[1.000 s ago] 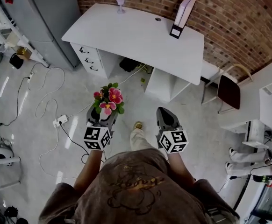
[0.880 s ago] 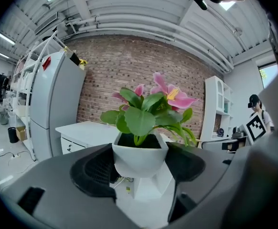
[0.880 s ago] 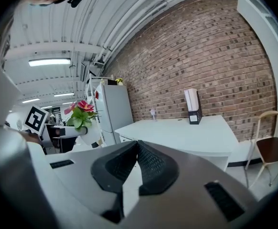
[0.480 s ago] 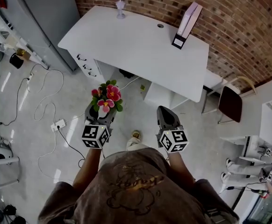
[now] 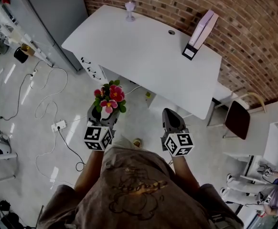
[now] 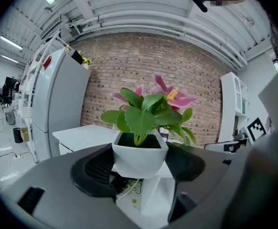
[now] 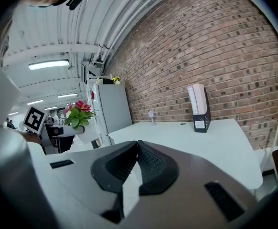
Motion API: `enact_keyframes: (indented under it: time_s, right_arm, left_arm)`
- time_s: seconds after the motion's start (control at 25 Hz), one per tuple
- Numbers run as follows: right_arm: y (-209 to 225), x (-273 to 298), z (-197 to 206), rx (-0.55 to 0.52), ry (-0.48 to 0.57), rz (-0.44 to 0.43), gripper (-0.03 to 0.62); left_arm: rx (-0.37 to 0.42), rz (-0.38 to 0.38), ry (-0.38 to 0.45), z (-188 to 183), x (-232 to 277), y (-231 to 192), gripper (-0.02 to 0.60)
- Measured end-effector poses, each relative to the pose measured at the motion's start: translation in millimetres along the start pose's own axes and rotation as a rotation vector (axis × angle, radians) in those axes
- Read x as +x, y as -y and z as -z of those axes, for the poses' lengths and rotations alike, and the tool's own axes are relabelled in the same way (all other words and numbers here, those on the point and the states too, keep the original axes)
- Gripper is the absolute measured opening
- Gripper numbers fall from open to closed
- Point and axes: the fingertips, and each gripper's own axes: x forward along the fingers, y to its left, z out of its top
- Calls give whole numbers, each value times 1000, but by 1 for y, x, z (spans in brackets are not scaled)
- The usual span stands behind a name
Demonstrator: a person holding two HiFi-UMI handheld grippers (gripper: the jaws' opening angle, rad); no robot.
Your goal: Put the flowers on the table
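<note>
Brick, red-brown, made up the wall (image 5: 253,27) far beyond both pairs of jaws. In front of it stood the white table (image 5: 144,46), ahead of the jaws and not yet beneath them. Over the last second the table had slid lower and closer in the head view, while both grippers kept their places before the person's chest. I judged that the person had walked nearer. The carry was well along, but the set-down remained to be done, since floor rather than tabletop lay under the jaws.

The left gripper (image 5: 102,116) was clamped on a white pot (image 6: 138,159), with one jaw against each side of it. The flowers (image 5: 109,98) rose straight above those jaws. Their long axis, from pot base to blooms, stood upright, and the pink blooms leaned slightly to the right in the left gripper view. Nothing about the hold looked to have slipped.

The right gripper (image 5: 172,120), level with the left and apart from it, pointed at the table with its jaws pressed together on nothing.

A slim file box (image 5: 199,35) and a small goblet (image 5: 129,11) stood at the table's far edge, well beyond the jaws. The near part of the top lay bare and seemed the likely place for the pot.
</note>
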Motion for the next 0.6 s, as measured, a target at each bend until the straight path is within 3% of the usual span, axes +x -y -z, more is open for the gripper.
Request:
enact_keyframes:
  time_s: [0.6]
  right_arm:
    - [25,73,-15,1,-25,-29,5]
  left_arm:
    - [-8,-6,14,-14,78,-34,353]
